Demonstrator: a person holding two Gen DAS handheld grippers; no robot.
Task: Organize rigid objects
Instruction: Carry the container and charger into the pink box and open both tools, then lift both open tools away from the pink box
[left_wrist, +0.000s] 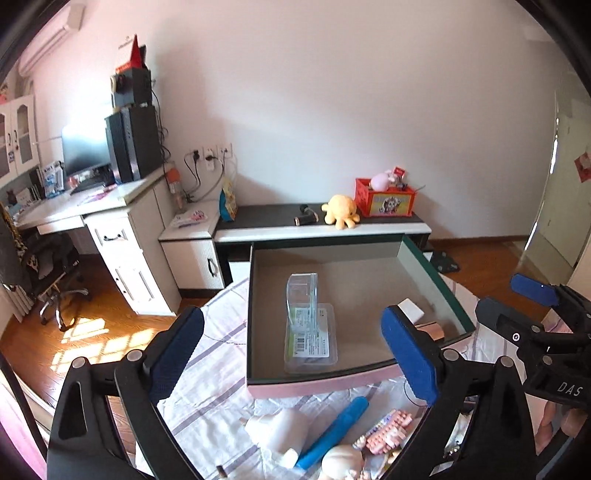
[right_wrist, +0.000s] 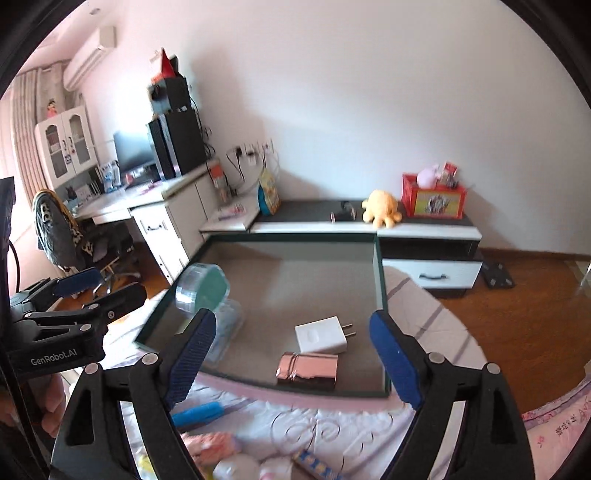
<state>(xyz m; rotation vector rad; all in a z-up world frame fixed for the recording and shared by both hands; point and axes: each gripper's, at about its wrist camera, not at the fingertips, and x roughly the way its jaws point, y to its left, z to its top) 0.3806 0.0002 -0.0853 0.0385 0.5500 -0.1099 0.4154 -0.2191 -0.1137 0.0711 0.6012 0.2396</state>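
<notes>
A shallow box with a green rim (left_wrist: 445, 291) and pink front lies on the striped bedsheet. In it are an open clear plastic case (left_wrist: 310, 328) with its lid upright, a white plug charger (right_wrist: 321, 338) and a rose-gold metallic case (right_wrist: 308, 371). My left gripper (left_wrist: 293, 354) hangs open over the box's near edge, nothing between its blue pads. My right gripper (right_wrist: 293, 360) is also open and empty, above the near edge by the rose-gold case. On the bed in front lie a white bottle-like item (left_wrist: 280, 430), a blue tube (left_wrist: 332, 432), a pink block toy (left_wrist: 388, 428) and a doll head (left_wrist: 343, 461).
Beyond the bed stands a low cabinet (left_wrist: 321, 230) with a yellow octopus plush (left_wrist: 341, 210) and a red crate (left_wrist: 384, 201). A desk with a monitor and an office chair (left_wrist: 55, 269) stand at the left. Wooden floor (right_wrist: 517, 325) surrounds the bed.
</notes>
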